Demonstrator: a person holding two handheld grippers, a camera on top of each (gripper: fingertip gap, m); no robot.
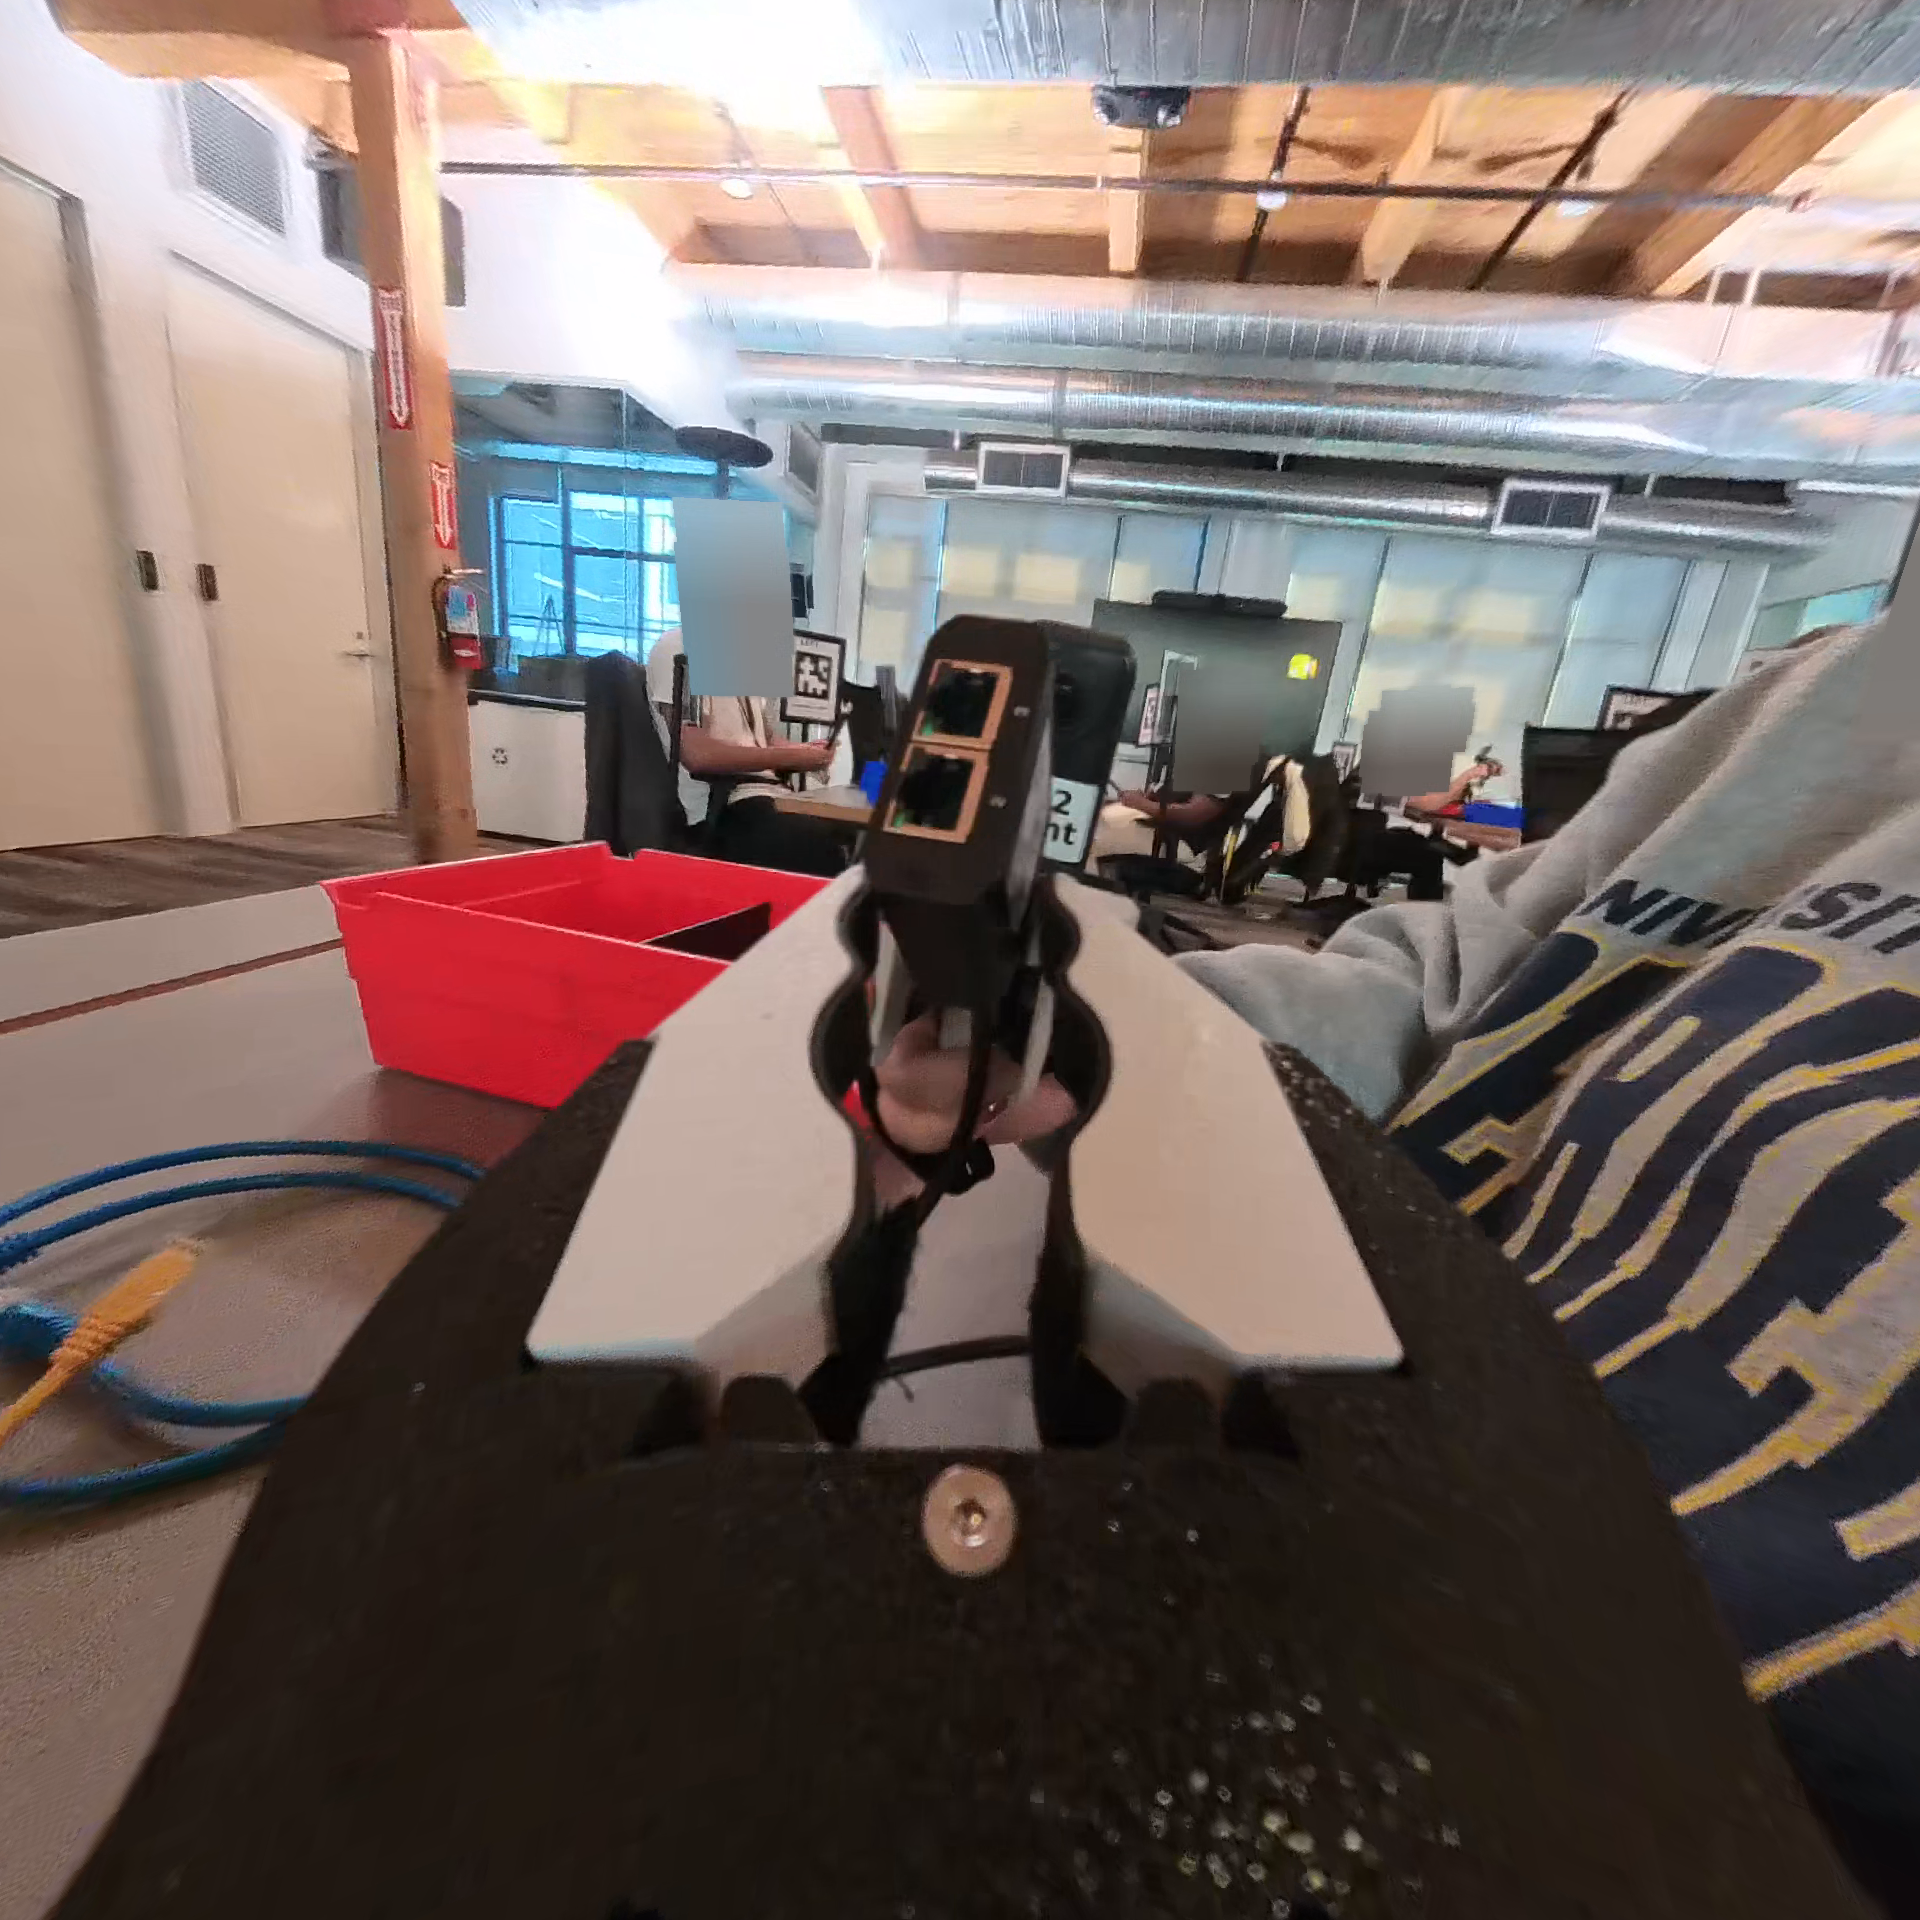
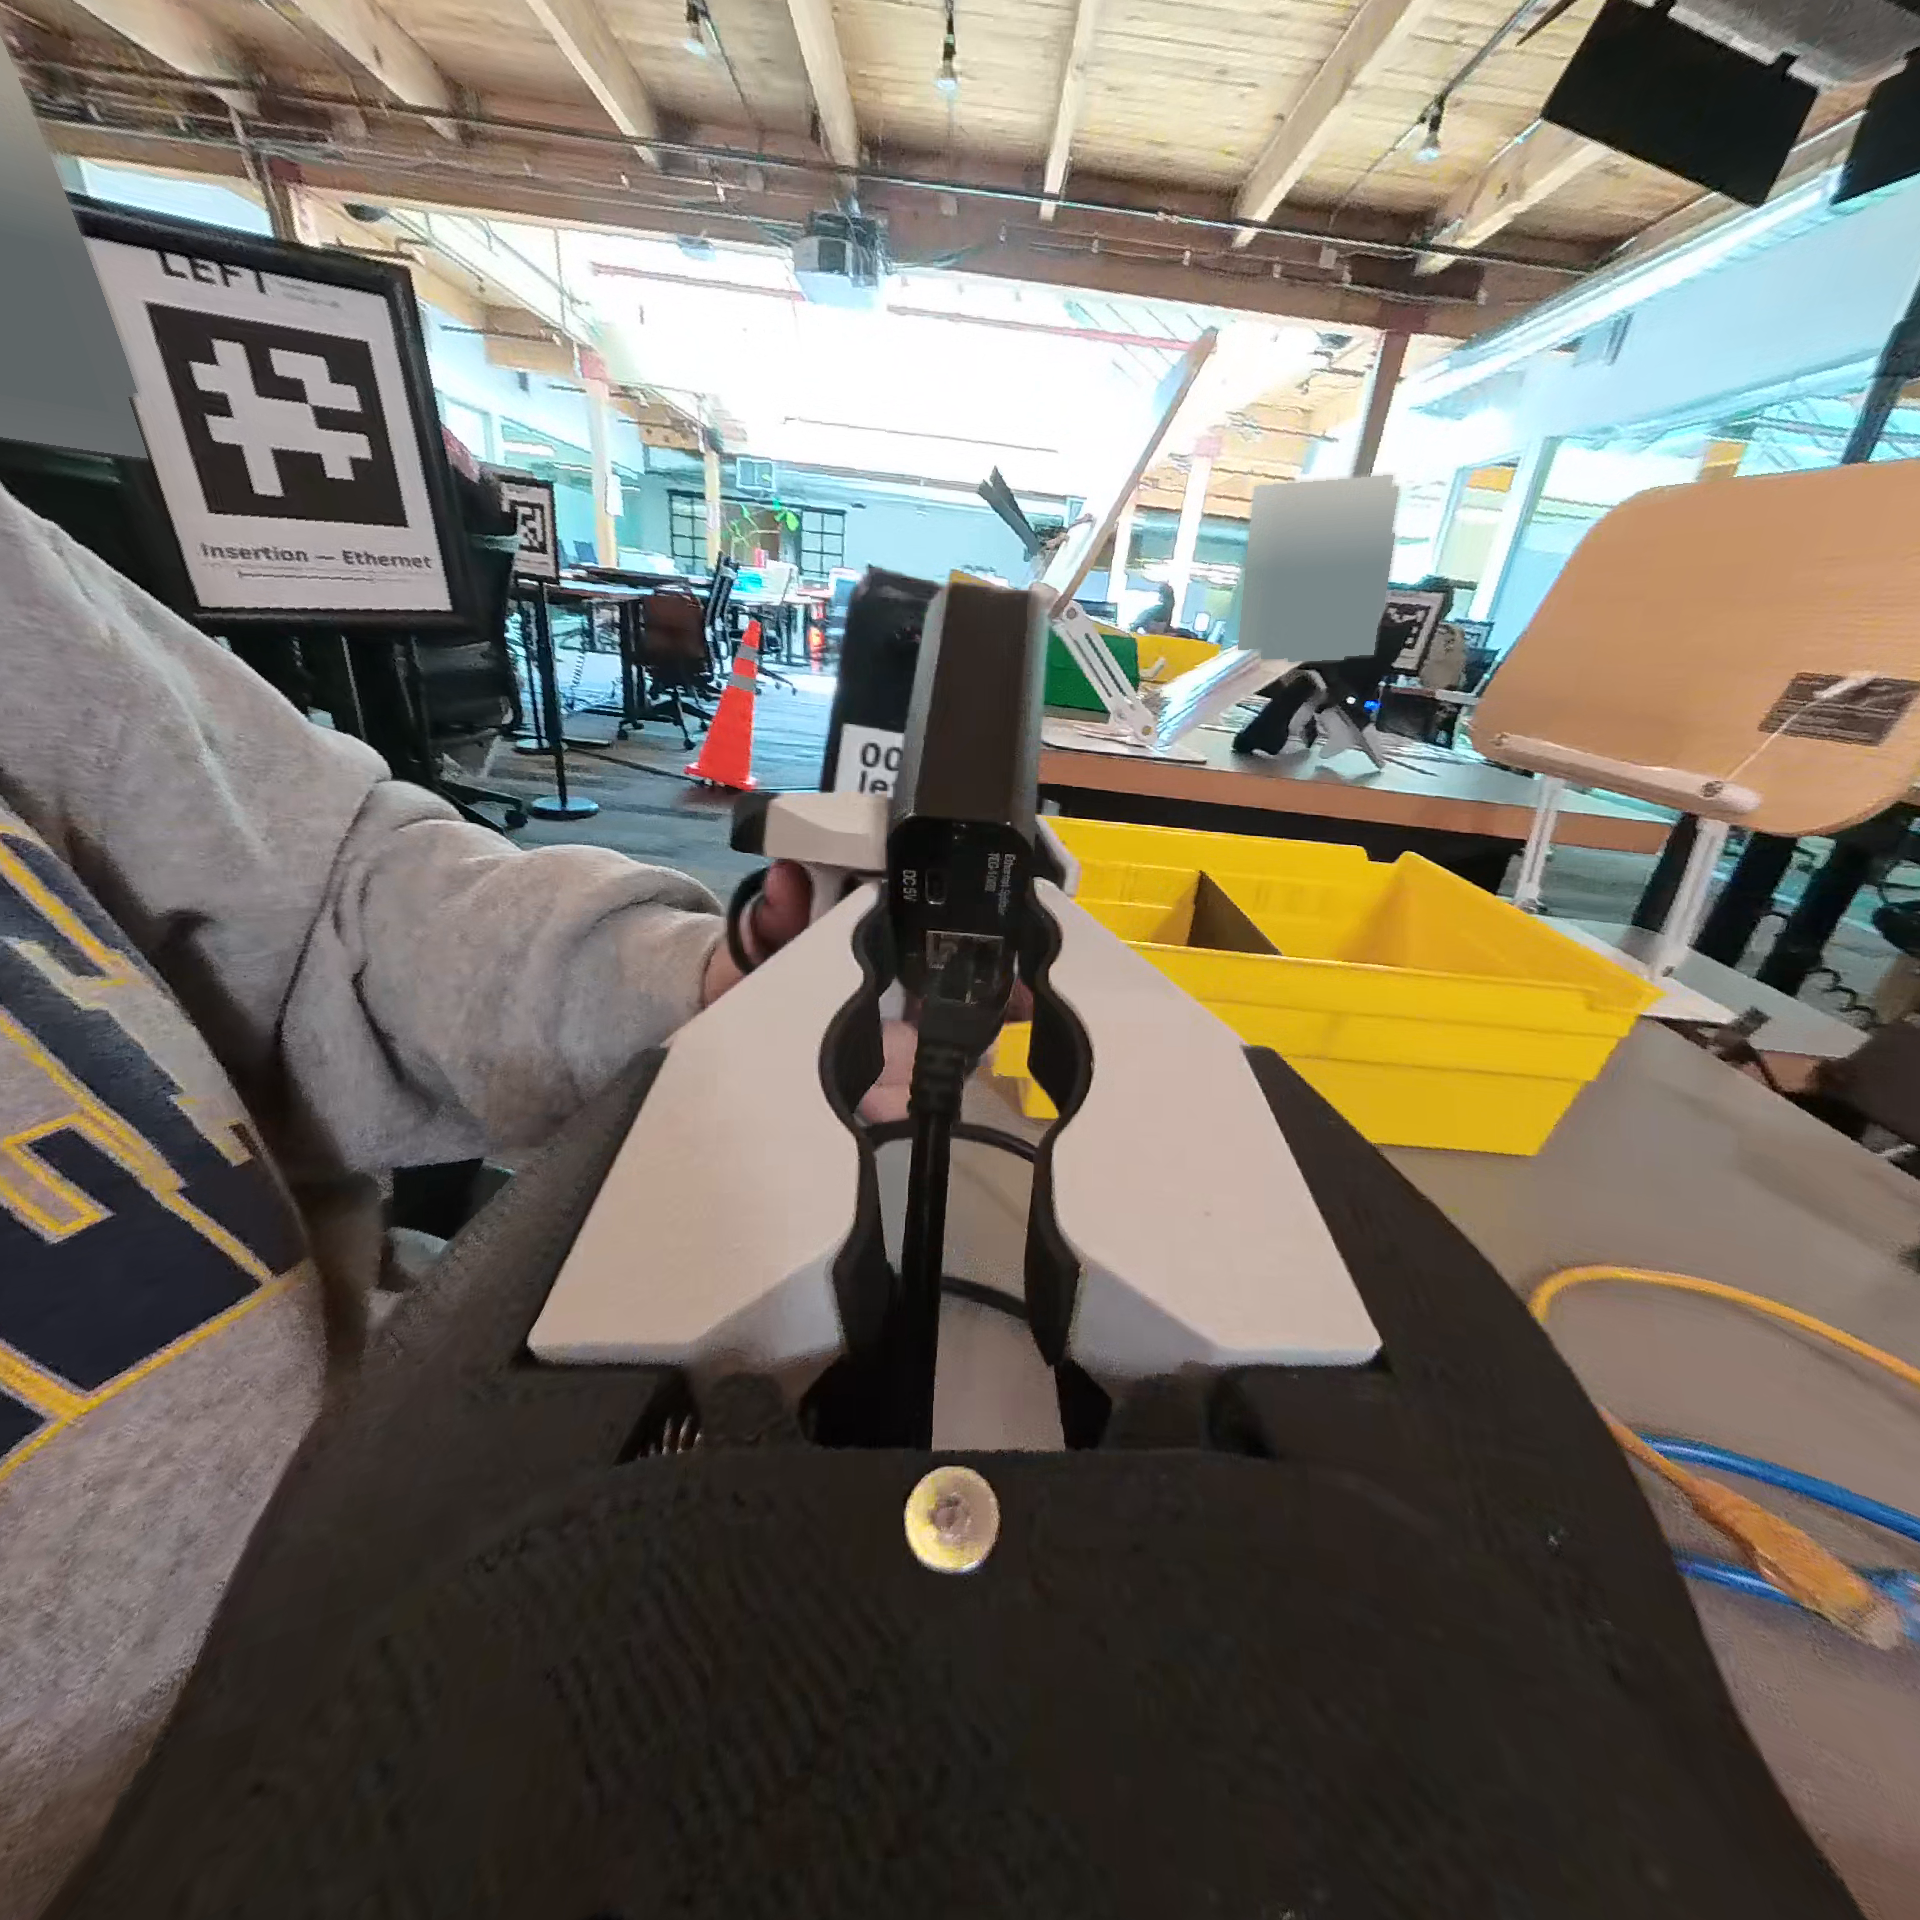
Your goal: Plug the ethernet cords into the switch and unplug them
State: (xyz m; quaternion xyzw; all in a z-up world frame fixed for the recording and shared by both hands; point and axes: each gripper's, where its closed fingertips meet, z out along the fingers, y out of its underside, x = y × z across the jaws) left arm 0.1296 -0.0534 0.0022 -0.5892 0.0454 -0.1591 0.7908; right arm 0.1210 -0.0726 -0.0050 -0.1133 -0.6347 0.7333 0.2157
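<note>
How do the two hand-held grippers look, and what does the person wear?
Each hand-held gripper, left and right, has a rough black body with a silver screw, pale grey wedge-shaped fingers and wavy black inner pads. The person wears a grey sweatshirt with navy-and-yellow lettering.

- The switch (image 1: 961,774) is clamped between both grippers, held up off the table; its two stacked ports face the left gripper (image 1: 956,935) with nothing plugged into them.
- The right gripper (image 2: 961,935) closes on the opposite end, where a black cable (image 2: 930,1122) fills the port and runs down between its fingers.
- A red bin (image 1: 540,966) stands on the table past the left gripper.
- A yellow bin (image 2: 1351,997) stands past the right gripper.
- Blue cord (image 1: 156,1403) and yellow cord (image 1: 104,1325) lie tangled on the table (image 1: 208,1039), apart from both grippers.
- A grey sleeve (image 2: 416,935) crowds the near side.
</note>
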